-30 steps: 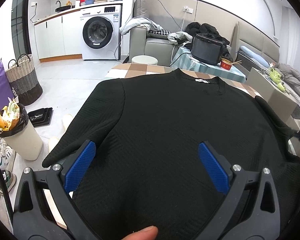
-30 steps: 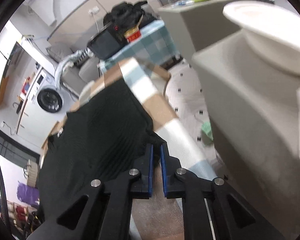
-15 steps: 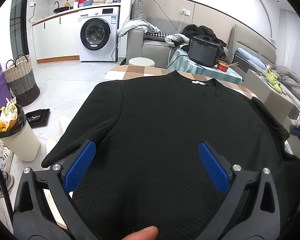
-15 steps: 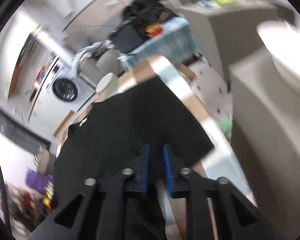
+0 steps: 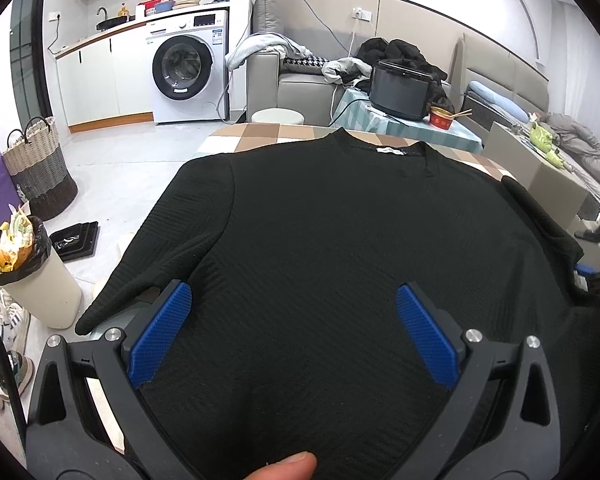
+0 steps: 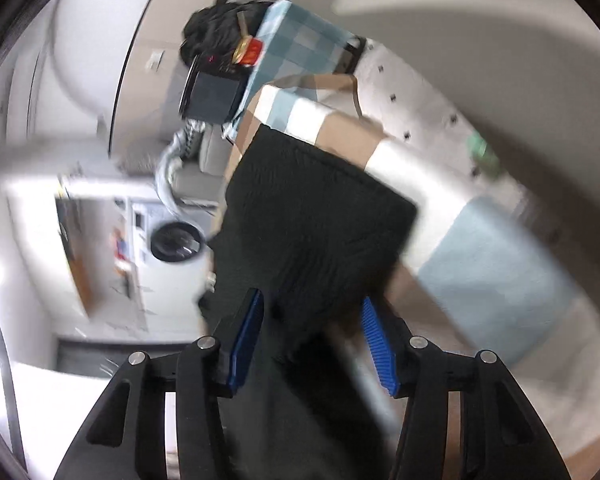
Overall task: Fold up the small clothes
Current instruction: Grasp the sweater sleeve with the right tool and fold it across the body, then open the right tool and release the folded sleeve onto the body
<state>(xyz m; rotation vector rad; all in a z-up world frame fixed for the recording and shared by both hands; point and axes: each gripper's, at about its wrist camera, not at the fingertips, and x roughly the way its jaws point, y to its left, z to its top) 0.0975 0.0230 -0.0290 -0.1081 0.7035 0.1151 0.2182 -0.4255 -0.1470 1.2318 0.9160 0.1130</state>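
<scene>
Left wrist view shows a black sweater (image 5: 340, 240) spread flat over a table with a checkered cloth (image 5: 260, 136), collar toward the far edge and one sleeve (image 5: 148, 264) draping off the left edge. The left gripper (image 5: 292, 336) hovers above the sweater's lower body with its blue pads (image 5: 158, 340) spread wide, holding nothing. A thumb tip (image 5: 284, 468) shows at the bottom of that view. Right wrist view is blurred: the right gripper (image 6: 312, 340) has its jaws parted, with the other sleeve (image 6: 320, 216) lying between and beyond them over the table's right edge; the pads do not appear to clamp it. Behind the table stand a washing machine (image 5: 184, 76) and a black cooker (image 5: 400, 88).
</scene>
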